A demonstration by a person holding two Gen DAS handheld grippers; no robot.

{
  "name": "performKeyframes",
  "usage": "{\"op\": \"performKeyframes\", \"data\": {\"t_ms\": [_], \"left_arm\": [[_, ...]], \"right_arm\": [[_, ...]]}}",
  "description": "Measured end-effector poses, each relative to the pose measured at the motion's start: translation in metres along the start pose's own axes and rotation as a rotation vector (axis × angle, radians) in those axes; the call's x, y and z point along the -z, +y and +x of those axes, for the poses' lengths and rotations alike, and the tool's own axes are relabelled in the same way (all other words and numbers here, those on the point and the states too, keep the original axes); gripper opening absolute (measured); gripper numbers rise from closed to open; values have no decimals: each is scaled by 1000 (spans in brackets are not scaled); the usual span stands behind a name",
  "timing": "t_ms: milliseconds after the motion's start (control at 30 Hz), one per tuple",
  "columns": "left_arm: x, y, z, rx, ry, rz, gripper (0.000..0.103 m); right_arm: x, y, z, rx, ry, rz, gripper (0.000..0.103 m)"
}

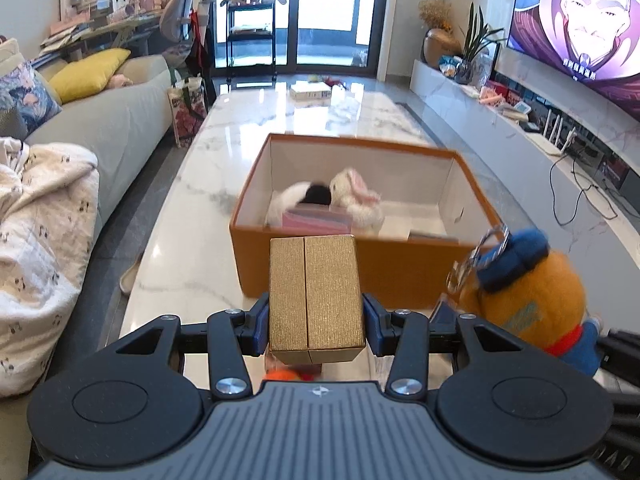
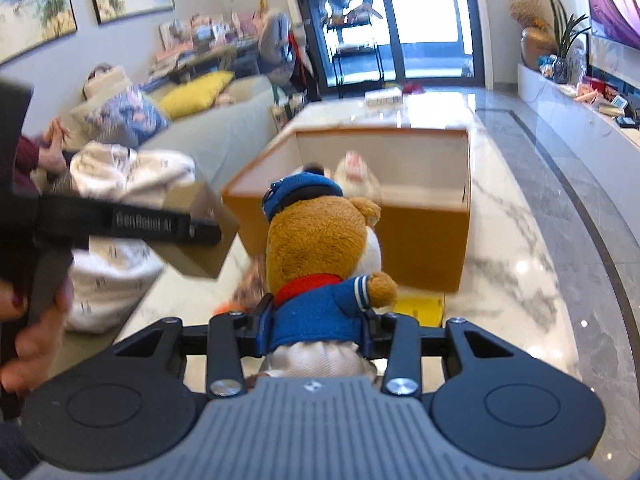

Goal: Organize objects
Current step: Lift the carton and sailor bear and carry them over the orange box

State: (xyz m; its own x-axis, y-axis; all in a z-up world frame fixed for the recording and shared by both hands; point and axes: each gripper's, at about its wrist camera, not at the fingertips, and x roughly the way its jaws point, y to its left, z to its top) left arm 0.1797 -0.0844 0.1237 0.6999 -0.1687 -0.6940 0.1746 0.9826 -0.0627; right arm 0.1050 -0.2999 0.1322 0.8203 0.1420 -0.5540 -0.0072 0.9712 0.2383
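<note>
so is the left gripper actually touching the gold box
Touching. In the left wrist view both pads of the left gripper press the sides of the gold box.

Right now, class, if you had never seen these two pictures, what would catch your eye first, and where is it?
A gold box sits clamped in the left claw and a sailor-suited teddy bear in the right claw, both short of the open orange box on the marble table. Inside it lies a white plush rabbit.

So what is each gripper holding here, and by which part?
Left gripper clamps the gold box by its lower sides; right gripper grips the plush bear at its blue-jacketed waist.
</note>
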Motion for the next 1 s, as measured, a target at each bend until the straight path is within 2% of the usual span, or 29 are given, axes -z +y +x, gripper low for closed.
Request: {"op": "performKeyframes", "data": {"t_ms": [233, 400, 667, 833, 1000], "left_arm": [[-60, -3, 8, 9, -71, -26, 52], [-95, -6, 34, -23, -113, 1, 52], [-113, 6, 103, -38, -70, -29, 52], [-103, 8, 129, -29, -10, -46, 52], [-90, 4, 145, -44, 29, -6, 52]], "right_arm": [[-63, -3, 4, 35, -142, 25, 42], [-95, -14, 32, 78, -184, 41, 42], [-110, -44, 108, 105, -114, 102, 42], [-103, -56, 143, 103, -56, 136, 42], [-96, -60, 163, 104, -32, 133, 42]]}}
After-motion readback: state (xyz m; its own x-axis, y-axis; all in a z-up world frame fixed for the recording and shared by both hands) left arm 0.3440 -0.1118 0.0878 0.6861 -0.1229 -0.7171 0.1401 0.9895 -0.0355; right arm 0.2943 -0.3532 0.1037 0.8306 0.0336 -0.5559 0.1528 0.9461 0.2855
